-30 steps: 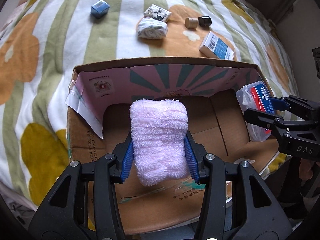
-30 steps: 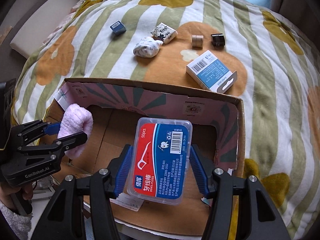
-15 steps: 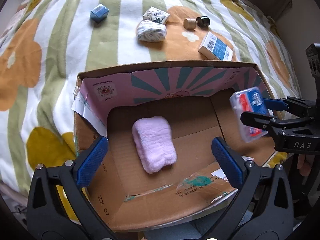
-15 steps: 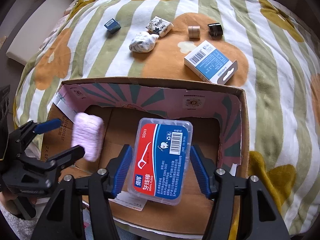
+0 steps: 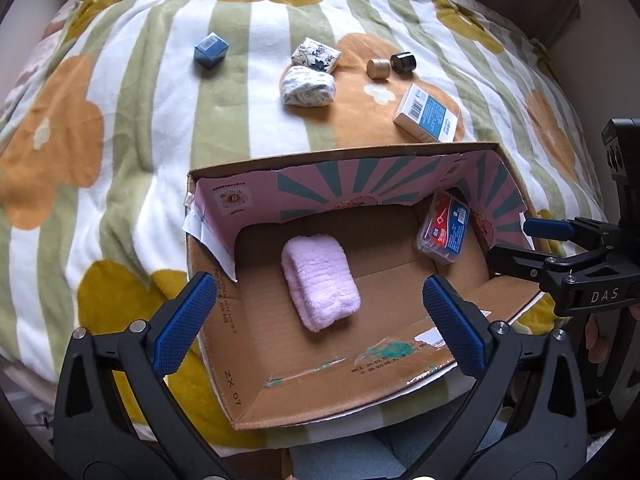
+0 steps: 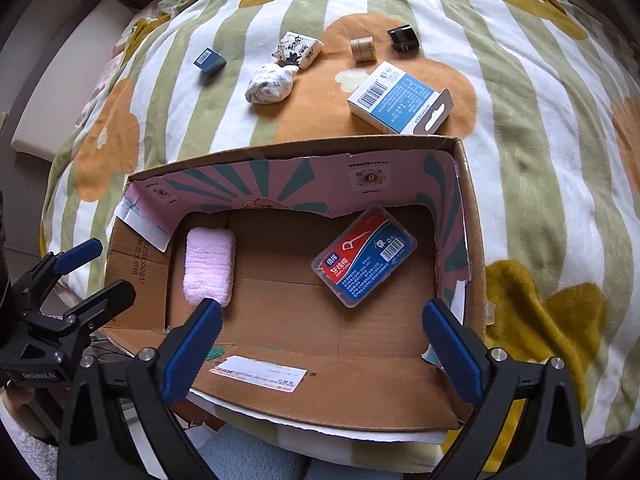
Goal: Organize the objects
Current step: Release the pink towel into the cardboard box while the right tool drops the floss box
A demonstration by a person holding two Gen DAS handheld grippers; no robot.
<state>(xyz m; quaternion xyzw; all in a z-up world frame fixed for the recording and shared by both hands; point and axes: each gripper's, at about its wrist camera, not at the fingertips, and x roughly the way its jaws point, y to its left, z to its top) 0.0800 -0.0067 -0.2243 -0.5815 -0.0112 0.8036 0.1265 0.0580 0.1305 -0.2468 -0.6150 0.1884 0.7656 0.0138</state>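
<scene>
We have both claws released over the cardboard box [image 6: 460, 208]: left claw [image 5: 320, 312], right claw [image 6: 320, 328]. Pink towel [image 5: 320, 284] and floss case [image 6: 364, 256] lie inside. Six items remain on the bed; next, we reach for the blue-white carton [image 6: 396, 100].

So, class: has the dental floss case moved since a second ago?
Yes. The dental floss case dropped from the right gripper onto the cardboard box floor, near its right wall.
</scene>
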